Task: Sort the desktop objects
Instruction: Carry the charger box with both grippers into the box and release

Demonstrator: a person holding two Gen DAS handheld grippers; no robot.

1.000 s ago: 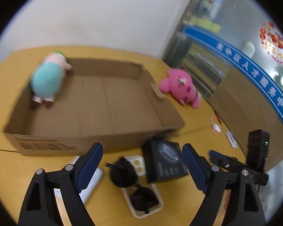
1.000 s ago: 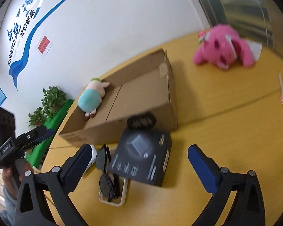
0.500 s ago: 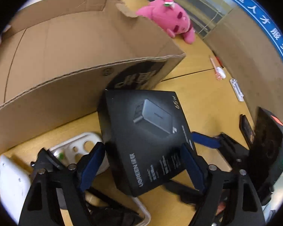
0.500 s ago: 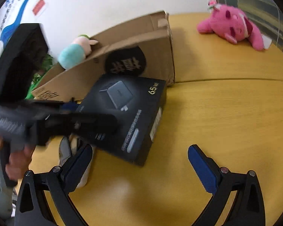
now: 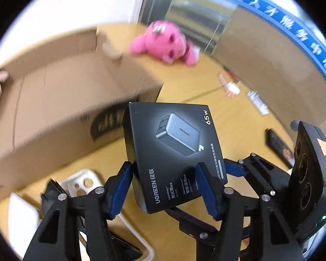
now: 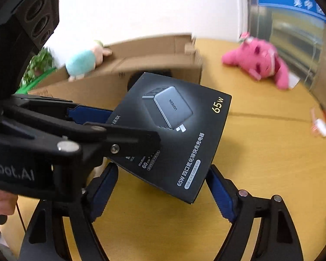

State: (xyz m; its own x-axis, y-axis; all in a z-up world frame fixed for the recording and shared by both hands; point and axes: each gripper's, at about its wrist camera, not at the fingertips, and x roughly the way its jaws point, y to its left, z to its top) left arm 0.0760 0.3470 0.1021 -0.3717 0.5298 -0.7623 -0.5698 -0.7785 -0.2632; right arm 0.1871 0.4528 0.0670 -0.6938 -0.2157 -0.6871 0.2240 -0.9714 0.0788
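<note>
A black UGREEN charger box (image 5: pixel 173 152) is tilted up off the yellow table. My left gripper (image 5: pixel 165 187) is shut on its near end, one pad on each side. It also shows in the right wrist view (image 6: pixel 173 130), where the left gripper (image 6: pixel 91 117) grips it from the left. My right gripper (image 6: pixel 163 191) sits just below the box, jaws spread wide around its lower corner; whether the pads touch it is unclear. The open cardboard box (image 5: pixel 65 91) stands behind, with a teal plush (image 6: pixel 82 64) at its far left edge.
A pink plush (image 5: pixel 163 43) lies on the table right of the cardboard box. A white phone case (image 5: pixel 82 180) and black sunglasses (image 5: pixel 119 248) lie under my left gripper. Small items (image 5: pixel 230 87) lie at the table's right. A green plant (image 6: pixel 39 67) stands far left.
My left gripper closed in on the charger box, shut on it and lifted it off the table. My right gripper came in under the box.
</note>
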